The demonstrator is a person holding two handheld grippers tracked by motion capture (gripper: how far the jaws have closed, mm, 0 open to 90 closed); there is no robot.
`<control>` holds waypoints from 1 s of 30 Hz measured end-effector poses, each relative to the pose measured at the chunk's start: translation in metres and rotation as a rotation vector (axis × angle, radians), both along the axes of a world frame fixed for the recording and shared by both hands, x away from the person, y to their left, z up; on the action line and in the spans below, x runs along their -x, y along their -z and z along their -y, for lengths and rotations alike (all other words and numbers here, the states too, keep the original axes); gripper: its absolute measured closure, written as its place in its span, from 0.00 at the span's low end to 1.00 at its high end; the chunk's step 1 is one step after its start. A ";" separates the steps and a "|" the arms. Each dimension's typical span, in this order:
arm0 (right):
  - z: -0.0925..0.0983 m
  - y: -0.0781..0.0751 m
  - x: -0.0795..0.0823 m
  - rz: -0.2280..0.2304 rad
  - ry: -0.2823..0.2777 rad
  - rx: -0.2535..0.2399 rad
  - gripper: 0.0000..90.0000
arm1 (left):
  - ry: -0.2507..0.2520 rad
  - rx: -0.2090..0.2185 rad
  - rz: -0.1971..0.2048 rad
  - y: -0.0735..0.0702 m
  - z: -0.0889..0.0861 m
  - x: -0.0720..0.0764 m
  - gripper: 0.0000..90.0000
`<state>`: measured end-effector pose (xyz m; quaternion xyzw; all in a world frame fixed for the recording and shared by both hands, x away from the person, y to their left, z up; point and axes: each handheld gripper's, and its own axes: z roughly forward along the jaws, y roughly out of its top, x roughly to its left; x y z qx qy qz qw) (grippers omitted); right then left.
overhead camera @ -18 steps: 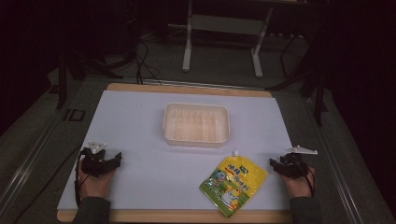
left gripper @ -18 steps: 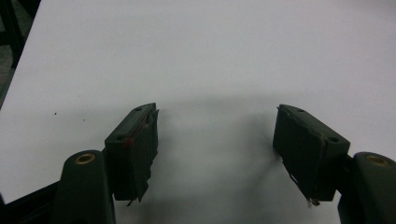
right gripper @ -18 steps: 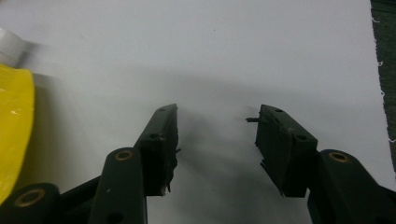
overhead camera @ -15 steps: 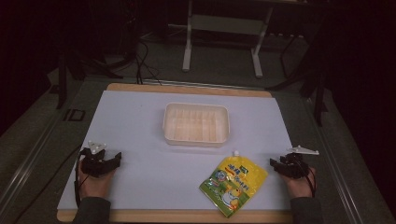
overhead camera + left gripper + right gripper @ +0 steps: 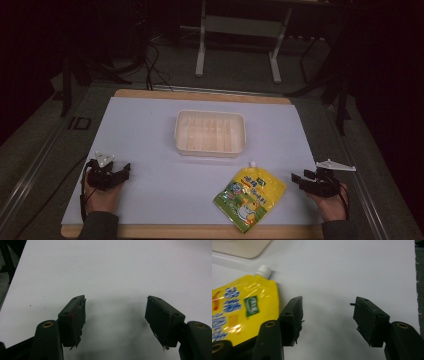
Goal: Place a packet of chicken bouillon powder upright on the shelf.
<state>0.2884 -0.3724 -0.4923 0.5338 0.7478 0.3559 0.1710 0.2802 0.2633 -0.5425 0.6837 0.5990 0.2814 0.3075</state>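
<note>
A yellow spouted pouch (image 5: 250, 192) with a white cap (image 5: 253, 164) lies flat on the white mat, near the front edge, right of centre. My right gripper (image 5: 300, 177) rests on the mat just right of the pouch, open, with nothing between its jaws. In the right gripper view the pouch (image 5: 242, 307) lies left of the open right gripper (image 5: 329, 300), beside its left jaw. An empty cream plastic container (image 5: 210, 114) sits at the mat's centre. At the front left, my left gripper (image 5: 124, 170) stands open over bare mat, and the left gripper (image 5: 116, 300) holds nothing.
The white mat (image 5: 150, 130) covers a wooden board whose edge (image 5: 200, 231) shows along the front. A corner of the container (image 5: 244, 247) shows at the top left of the right gripper view. Dark floor, cables and a metal stand (image 5: 237, 30) lie beyond the table.
</note>
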 end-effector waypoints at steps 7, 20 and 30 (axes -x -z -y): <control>0.000 -0.004 0.012 -0.003 -0.052 -0.034 0.33 | -0.001 -0.002 -0.002 0.000 0.000 0.000 0.36; -0.025 0.006 0.015 -0.046 -0.173 -0.042 0.25 | -0.009 0.011 -0.003 0.000 -0.001 0.000 0.36; -0.039 0.015 0.015 -0.077 -0.222 -0.027 0.24 | -0.011 0.012 -0.003 0.000 -0.001 0.000 0.36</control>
